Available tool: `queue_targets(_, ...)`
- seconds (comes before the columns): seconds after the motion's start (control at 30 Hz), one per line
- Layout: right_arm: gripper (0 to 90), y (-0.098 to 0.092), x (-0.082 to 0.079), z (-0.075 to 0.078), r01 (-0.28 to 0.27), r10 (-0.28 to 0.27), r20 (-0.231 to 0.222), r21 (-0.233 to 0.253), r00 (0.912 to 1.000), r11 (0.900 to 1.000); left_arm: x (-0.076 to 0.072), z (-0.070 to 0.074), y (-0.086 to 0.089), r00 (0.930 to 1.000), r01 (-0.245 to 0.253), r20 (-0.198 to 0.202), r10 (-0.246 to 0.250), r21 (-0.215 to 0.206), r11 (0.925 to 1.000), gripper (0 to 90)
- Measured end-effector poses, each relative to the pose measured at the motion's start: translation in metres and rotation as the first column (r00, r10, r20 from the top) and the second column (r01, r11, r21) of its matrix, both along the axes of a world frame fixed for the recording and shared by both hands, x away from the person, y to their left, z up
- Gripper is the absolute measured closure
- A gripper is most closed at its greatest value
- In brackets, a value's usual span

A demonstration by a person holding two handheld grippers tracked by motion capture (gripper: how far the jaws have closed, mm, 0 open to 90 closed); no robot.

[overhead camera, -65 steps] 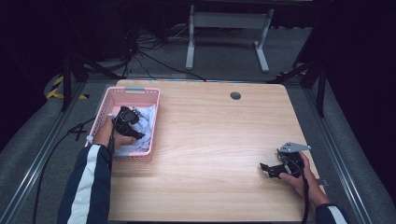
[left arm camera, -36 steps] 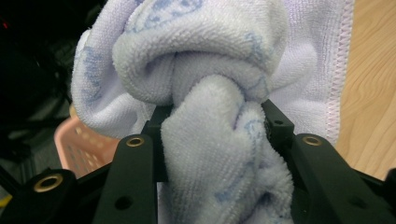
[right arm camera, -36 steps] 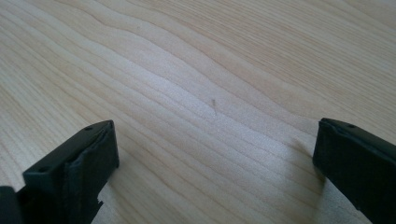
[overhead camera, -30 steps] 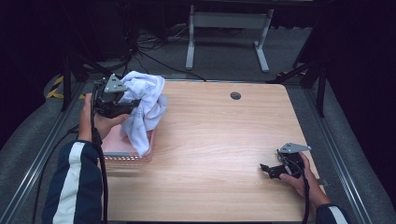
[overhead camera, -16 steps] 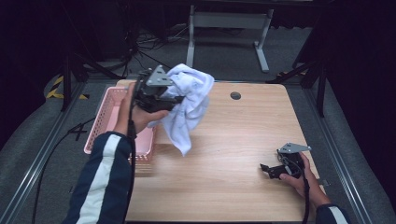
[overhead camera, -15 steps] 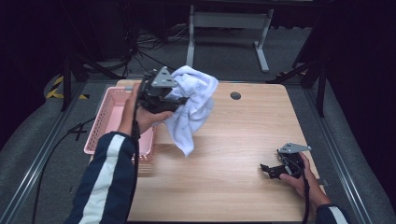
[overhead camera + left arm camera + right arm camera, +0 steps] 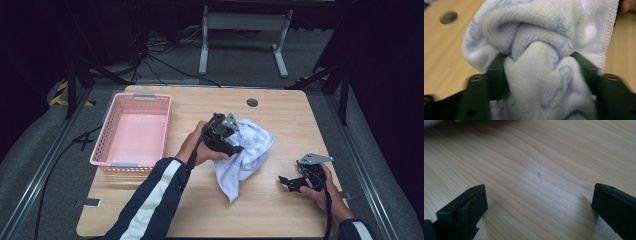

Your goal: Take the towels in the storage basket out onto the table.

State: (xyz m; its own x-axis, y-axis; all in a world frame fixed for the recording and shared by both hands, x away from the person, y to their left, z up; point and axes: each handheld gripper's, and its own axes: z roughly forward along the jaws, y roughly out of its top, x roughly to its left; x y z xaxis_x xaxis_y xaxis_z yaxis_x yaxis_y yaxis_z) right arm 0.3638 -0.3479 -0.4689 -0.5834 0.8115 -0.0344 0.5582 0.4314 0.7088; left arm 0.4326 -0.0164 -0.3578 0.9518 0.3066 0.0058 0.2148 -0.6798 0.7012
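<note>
A white towel (image 7: 244, 154) with faint blue print hangs bunched from my left gripper (image 7: 234, 145) over the middle of the wooden table (image 7: 200, 210), its lower end touching the wood. In the left gripper view the jaws are shut on a thick fold of the towel (image 7: 541, 75). My right gripper (image 7: 287, 181) rests low at the table's right front, held by a hand. Its two black jaws stand wide apart over bare wood (image 7: 539, 175) with nothing between them.
A pink plastic basket (image 7: 106, 150) stands at the table's left side with nothing in it. A round cable hole (image 7: 252, 102) sits near the far edge. Dark floor, cables and a metal stand (image 7: 245, 22) lie beyond the table.
My left gripper lifted the towel out of the pink basket, carried it right and lowered it to the table's middle. The right gripper stayed where it was.
</note>
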Motion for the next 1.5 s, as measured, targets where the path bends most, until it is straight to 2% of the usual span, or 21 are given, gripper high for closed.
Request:
queue_targets(0.1,0.6,0.0,0.0,0.0,0.001,-0.001,0.0,0.0,1.0,1.0,-0.004,-0.003,0.004,0.9996,-0.028,0.003,0.028,-0.046,0.9986,20.5)
queue_targets(0.2,0.6,0.0,0.0,0.0,0.001,-0.001,0.0,0.0,1.0,1.0,-0.015,0.008,0.019,0.9982,-0.051,0.025,0.054,-0.12,0.9915,17.4)
queue_targets(0.3,6.8,-0.002,-0.001,0.002,0.006,-0.006,-0.008,-0.004,0.9999,1.0,-0.035,0.011,0.03,0.9952,-0.044,0.082,0.054,-0.12,0.9918,17.2)
queue_targets(0.37,26.4,-0.005,-0.003,0.008,0.03,-0.03,0.008,0.003,0.9995,1.0,-0.058,0.007,0.039,0.99,-0.037,0.131,0.051,-0.109,0.9934,19.1)
queue_targets(0.47,16.3,-0.01,-0.005,0.017,0.021,-0.022,0.028,0.044,0.9994,0.999,-0.079,0.0,0.044,0.9885,-0.011,0.149,0.026,-0.101,0.9948,22.8)
queue_targets(0.53,25.0,-0.013,-0.007,0.031,0.032,-0.039,0.07,0.096,0.9968,0.995,-0.097,-0.012,0.044,0.9911,0.039,0.13,-0.027,-0.09,0.9952,24.9)
queue_targets(0.7,26.4,0.004,-0.007,0.064,-0.023,0.001,0.132,0.16,0.9912,0.987,-0.126,-0.046,0.025,0.9894,0.135,0.056,-0.134,-0.027,0.9904,32.3)
queue_targets(0.77,27.4,0.016,-0.006,0.07,-0.071,0.048,0.123,0.186,0.9912,0.98,-0.128,-0.062,0.017,0.9847,0.174,0.017,-0.174,-0.017,0.9846,35.5)
queue_targets(0.83,27.1,0.031,-0.006,0.073,-0.12,0.099,0.113,0.202,0.9886,0.972,-0.129,-0.078,0.008,0.9841,0.176,0.014,-0.177,0.048,0.9831,34.6)
queue_targets(0.87,26.3,0.037,-0.006,0.074,-0.137,0.117,0.103,0.206,0.9878,0.969,-0.128,-0.087,0.004,0.9853,0.171,-0.003,-0.171,0.04,0.9845,34.7)
queue_targets(0.93,24.6,0.053,-0.006,0.073,-0.169,0.157,0.075,0.2,0.9847,0.965,-0.124,-0.098,0.001,0.9884,0.149,0.014,-0.151,0.087,0.985,34.0)
queue_targets(0.97,24.6,0.053,-0.006,0.073,-0.169,0.157,0.075,0.2,0.9847,0.965,-0.124,-0.098,0.001,0.9884,0.149,0.014,-0.151,0.087,0.985,35.2)
queue_targets(1.0,25.6,0.066,-0.004,0.067,-0.142,0.135,0.058,0.124,0.9891,0.982,-0.12,-0.102,0.002,0.9905,0.138,-0.003,-0.138,0.073,0.9878,36.8)
queue_targets(1.03,25.6,0.066,-0.004,0.067,-0.142,0.135,0.058,0.124,0.9891,0.982,-0.116,-0.104,0.004,0.9905,0.136,-0.026,-0.135,0.055,0.9891,36.8)
queue_targets(1.1,32.1,0.076,0.005,0.054,-0.106,0.105,0.016,0.087,0.9943,0.99,-0.112,-0.105,0.009,0.9908,0.133,-0.033,-0.131,0.037,0.9905,43.9)
queue_targets(1.2,40.1,0.081,0.01,0.046,-0.103,0.103,0.004,0.061,0.9947,0.993,-0.111,-0.103,0.012,0.9888,0.149,-0.006,-0.149,0.062,0.9868,50.9)
queue_targets(1.23,55.5,0.082,0.015,0.04,-0.105,0.105,-0.003,0.027,0.9945,0.994,-0.109,-0.101,0.016,0.9878,0.155,0.006,-0.156,0.069,0.9855,68.4)
queue_targets(1.3,70.0,0.082,0.014,0.041,-0.117,0.117,0.021,-0.001,0.993,0.993,-0.107,-0.097,0.023,0.9892,0.14,0.029,-0.144,0.11,0.984,77.4)
queue_targets(1.4,77.7,0.075,0.009,0.051,-0.122,0.122,0.07,-0.014,0.99,0.992,-0.106,-0.091,0.035,0.9916,0.118,0.037,-0.124,0.125,0.9851,80.6)
queue_targets(1.47,78.0,0.071,0.008,0.056,-0.11,0.111,0.086,-0.007,0.9901,0.994,-0.104,-0.079,0.053,0.9931,0.097,0.056,-0.103,0.097,0.9905,81.0)
queue_targets(1.5,78.0,0.062,0.006,0.065,-0.086,0.085,0.115,0.012,0.9897,0.996,-0.104,-0.066,0.074,0.9979,0.035,0.053,-0.037,0.029,0.999,81.4)
